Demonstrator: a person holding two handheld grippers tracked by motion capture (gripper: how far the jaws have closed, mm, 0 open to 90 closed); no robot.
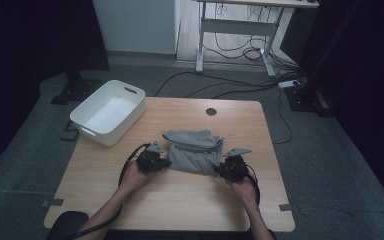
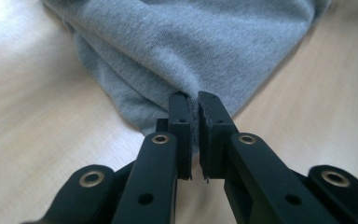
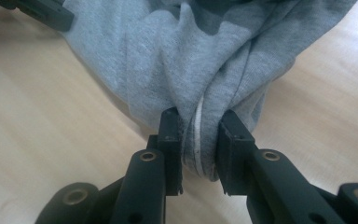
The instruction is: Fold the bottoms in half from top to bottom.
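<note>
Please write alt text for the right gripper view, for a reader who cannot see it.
The right gripper pinches a thick bunched fold of a grey garment between its black jaws, over a light wooden table.

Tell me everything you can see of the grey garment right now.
The grey garment is a soft knit, jersey-like fabric, folded into a rumpled bundle lying on the wooden table, near its middle and beside the white bin without touching it. A banded edge runs across its top. The left gripper is shut on a thin corner at its left side; the right gripper is shut on a thicker bunched fold at its right side, where a pale seam or cord shows between the jaws.
</note>
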